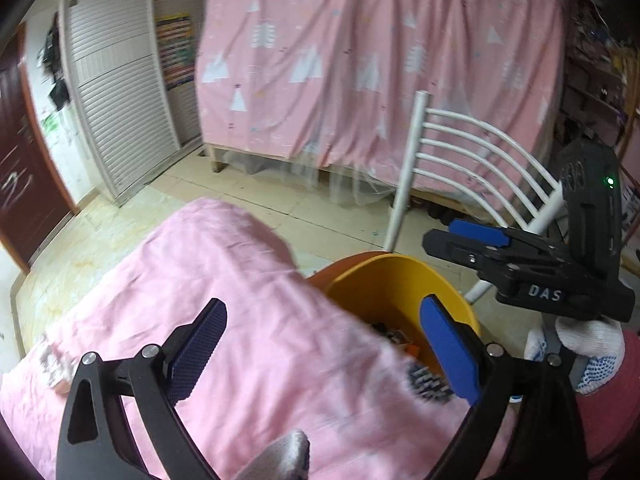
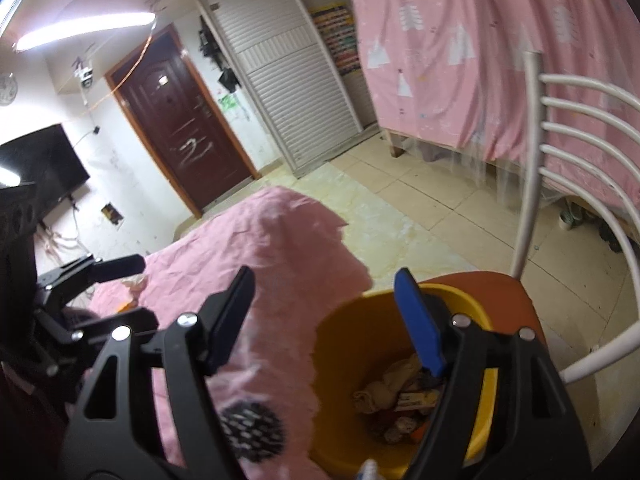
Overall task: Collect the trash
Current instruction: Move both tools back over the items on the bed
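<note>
A yellow bucket (image 1: 384, 284) stands on an orange chair seat (image 2: 516, 292) beside the table covered in pink cloth (image 1: 224, 280). Inside it lie crumpled paper and wrappers (image 2: 400, 396). My left gripper (image 1: 324, 348) is open over the cloth's edge and the bucket's rim, with nothing between its fingers. My right gripper (image 2: 326, 316) is also open and empty, its blue pad above the bucket (image 2: 340, 336). From the left wrist view, the right gripper (image 1: 440, 234) hovers just right of the bucket. A small scrap (image 1: 56, 364) lies on the cloth at far left, and loose bits (image 2: 134, 284) lie near the left gripper (image 2: 132, 292).
A black dotted patch (image 2: 252, 432) sits on the cloth near the bucket. The chair's white barred back (image 1: 472, 160) rises behind the bucket. Beyond are a tiled floor (image 2: 420, 200), a bed hung with a pink curtain (image 1: 360, 60), a slatted wardrobe (image 2: 288, 80) and a brown door (image 2: 180, 120).
</note>
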The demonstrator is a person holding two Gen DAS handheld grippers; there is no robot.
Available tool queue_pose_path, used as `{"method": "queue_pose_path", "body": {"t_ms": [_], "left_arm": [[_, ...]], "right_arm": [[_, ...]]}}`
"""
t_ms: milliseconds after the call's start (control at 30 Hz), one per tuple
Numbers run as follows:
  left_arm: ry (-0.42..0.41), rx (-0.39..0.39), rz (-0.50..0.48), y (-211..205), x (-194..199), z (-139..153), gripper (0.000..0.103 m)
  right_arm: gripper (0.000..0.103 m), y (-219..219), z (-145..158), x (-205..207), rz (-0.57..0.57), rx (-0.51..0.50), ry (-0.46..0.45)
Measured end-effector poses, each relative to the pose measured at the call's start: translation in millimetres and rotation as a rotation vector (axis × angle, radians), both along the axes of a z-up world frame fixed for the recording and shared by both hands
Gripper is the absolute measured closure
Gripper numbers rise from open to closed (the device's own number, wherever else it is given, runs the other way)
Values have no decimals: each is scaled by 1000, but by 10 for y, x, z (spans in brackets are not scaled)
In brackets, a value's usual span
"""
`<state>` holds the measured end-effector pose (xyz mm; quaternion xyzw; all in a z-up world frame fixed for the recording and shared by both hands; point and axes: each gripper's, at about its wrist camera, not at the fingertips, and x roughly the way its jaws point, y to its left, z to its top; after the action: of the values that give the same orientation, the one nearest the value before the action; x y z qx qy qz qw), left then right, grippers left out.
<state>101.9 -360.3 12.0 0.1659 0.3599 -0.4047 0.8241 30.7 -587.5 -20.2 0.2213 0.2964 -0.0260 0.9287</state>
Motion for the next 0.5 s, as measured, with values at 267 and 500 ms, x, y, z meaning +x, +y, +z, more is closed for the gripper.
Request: {"method": "queue_pose_path", "body": {"t_ms": [267, 500], "left_arm": [[-12, -18, 112, 613, 324, 37, 15], [-37, -11, 207, 1057, 599, 19, 15]], "right_arm": [[28, 538, 113, 305, 102, -53, 9], [27, 913, 120, 533, 178, -81, 31]]}}
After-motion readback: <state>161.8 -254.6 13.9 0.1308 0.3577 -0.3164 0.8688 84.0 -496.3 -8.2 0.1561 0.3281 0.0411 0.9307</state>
